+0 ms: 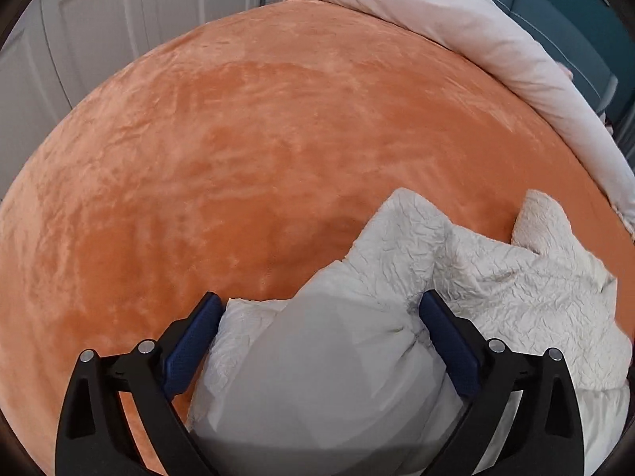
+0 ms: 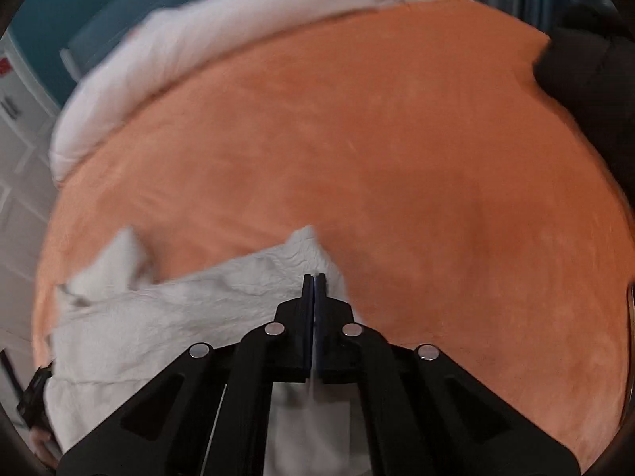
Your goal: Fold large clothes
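A crumpled white crinkle-textured garment (image 1: 476, 277) lies on an orange plush bedspread (image 1: 238, 158). My left gripper (image 1: 321, 305) is open, its blue-padded fingers (image 1: 194, 341) standing wide on either side of a raised bunch of the white cloth. In the right wrist view the same garment (image 2: 178, 309) lies at lower left on the bedspread (image 2: 397, 158). My right gripper (image 2: 314, 281) is shut over the garment's edge; a thin strip of white shows between the pads lower down, so it seems to pinch the cloth.
A rolled white duvet (image 1: 476, 31) lies along the far edge of the bed, also seen in the right wrist view (image 2: 178, 51). White wardrobe doors (image 1: 99, 20) stand at left. A dark object (image 2: 587, 63) sits at the bed's right edge.
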The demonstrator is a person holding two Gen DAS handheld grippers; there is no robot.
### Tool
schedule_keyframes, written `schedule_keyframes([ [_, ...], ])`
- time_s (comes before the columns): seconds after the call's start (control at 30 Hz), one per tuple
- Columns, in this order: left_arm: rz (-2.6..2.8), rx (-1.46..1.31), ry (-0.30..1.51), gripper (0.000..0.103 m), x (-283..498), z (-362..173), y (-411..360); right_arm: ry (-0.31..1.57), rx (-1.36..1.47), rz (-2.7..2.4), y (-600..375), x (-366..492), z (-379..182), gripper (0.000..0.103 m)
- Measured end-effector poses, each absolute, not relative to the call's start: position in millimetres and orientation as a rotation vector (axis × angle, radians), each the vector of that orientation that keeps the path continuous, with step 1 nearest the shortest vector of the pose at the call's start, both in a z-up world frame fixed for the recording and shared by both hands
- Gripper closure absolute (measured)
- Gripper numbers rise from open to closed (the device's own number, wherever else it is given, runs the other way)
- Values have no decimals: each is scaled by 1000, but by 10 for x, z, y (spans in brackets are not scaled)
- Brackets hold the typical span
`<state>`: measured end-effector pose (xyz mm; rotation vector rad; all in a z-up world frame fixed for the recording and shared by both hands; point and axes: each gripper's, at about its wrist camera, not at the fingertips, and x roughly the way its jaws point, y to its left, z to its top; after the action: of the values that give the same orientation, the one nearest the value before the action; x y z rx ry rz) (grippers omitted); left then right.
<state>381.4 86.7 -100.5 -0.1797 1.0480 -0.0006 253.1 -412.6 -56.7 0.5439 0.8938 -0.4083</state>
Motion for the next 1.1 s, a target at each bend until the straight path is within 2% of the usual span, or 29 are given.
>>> schedule_keyframes([
  [0.1, 15, -150, 1039, 5, 3805, -1012, 826, 849, 401, -288, -3782, 2537, -503, 102],
  [0.13, 16, -150, 1040, 5, 3813, -1014, 818, 937, 365, -334, -3784, 2604, -737, 103],
  [0.2, 34, -154, 1038, 5, 3760, -915, 811, 952, 464, -348, -3902, 2566, -918, 103],
  [0.23, 36, -146, 1015, 8, 3674, -786, 799, 927, 492, -381, -3908, 2520, -827, 99],
  [0.33, -22, -169, 922, 8, 3314, -478, 953, 847, 458, -305, -3530, 2452, -390, 99],
  [0.47, -67, -267, 951, 8, 2866, -376, 1373, 835, 293, -79, -2634, 2557, -47, 99],
  [0.57, -67, -385, 1019, 8, 2604, -509, 1718, 876, 252, -9, -2180, 2772, -151, 99],
  [0.73, -49, -430, 1071, 8, 2305, -748, 1903, 970, 269, -8, -1892, 3045, -489, 100],
  [0.87, -73, -465, 1092, 5, 2251, -955, 1826, 978, 261, -18, -1841, 2989, -682, 102],
  [1.1, -119, -371, 1080, 7, 2370, -959, 1406, 963, 234, -22, -1769, 3057, -881, 103],
])
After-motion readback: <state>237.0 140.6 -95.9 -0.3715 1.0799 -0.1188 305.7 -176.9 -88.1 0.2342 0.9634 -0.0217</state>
